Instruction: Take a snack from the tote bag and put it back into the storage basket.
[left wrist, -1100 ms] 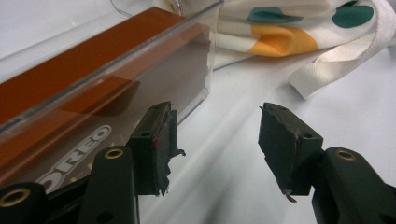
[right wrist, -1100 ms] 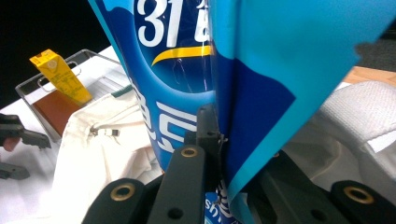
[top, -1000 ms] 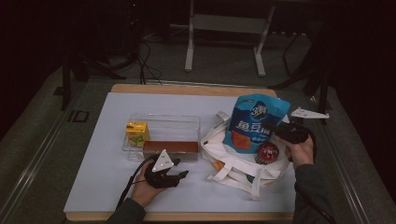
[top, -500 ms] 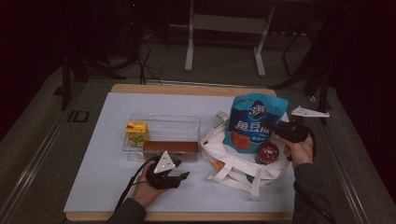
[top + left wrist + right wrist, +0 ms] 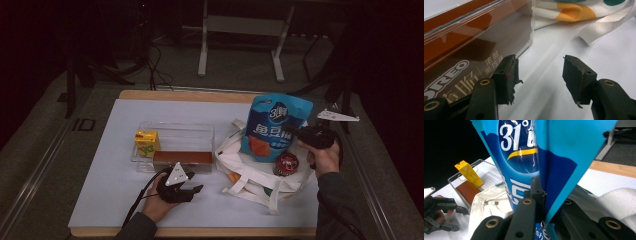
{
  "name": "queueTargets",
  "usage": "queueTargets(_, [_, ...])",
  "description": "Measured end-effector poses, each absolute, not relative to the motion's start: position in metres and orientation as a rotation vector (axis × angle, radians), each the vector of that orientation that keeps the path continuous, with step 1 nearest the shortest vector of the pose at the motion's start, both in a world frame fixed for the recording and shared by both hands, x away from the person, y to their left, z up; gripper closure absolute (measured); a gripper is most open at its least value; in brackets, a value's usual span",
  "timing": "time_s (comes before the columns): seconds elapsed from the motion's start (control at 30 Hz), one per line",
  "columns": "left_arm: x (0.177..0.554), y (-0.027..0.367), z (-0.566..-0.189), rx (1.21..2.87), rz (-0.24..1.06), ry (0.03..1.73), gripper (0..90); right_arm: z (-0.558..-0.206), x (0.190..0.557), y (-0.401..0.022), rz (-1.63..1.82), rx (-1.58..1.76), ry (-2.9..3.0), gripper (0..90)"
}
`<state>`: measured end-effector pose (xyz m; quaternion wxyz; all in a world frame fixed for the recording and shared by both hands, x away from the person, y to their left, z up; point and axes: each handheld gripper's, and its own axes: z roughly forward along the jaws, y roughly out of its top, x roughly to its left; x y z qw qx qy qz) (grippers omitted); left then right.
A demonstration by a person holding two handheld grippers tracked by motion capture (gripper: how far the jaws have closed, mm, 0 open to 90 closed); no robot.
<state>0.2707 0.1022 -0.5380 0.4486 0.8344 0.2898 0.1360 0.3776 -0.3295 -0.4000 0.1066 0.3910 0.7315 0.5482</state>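
right gripper (image 5: 295, 131) pinching blue snack bag (image 5: 275, 125), upright

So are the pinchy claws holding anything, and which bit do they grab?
The right gripper pinches the blue snack bag by its side edge, holding it upright over the white tote bag. The left gripper is open, holding nothing.

Dim lab: covered table (image 5: 125, 150), stands (image 5: 240, 30), cables (image 5: 155, 65).
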Motion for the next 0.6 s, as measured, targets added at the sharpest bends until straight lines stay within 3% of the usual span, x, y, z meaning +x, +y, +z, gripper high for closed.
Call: queueTargets(0.6, [0.270, 0.102, -0.538, 2.063, 0.348, 0.714, 44.7, -0.380, 0.379, -0.326, 1.637, 1.153, 2.136, 89.2])
